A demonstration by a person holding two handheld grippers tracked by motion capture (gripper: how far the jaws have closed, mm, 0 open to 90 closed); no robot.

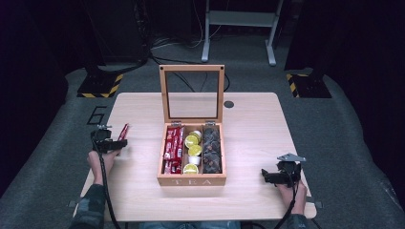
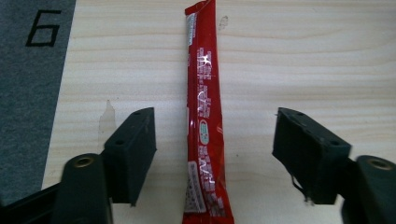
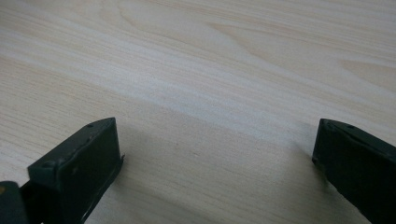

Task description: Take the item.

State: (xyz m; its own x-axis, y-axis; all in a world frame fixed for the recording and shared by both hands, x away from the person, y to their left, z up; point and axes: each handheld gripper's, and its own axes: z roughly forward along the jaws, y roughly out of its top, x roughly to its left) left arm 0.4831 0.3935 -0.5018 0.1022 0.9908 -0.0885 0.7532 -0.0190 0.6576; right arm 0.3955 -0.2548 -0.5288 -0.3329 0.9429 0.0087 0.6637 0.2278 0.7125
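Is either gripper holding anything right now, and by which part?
Nothing is held. The left gripper stands open around a long red foil stick packet on the table; the right gripper is open over bare wood.

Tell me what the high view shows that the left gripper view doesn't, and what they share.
High view alone: the open wooden tea box mid-table, with red sachets, yellow-lidded cups and dark packets in its three compartments, plus the right claw near the table's right edge and both forearms.

Left gripper view alone: the print on the red sachet and the open jaws standing apart on either side of it, not touching.

Both: that sachet flat on the wooden table, the left claw, and the floor marking "6".
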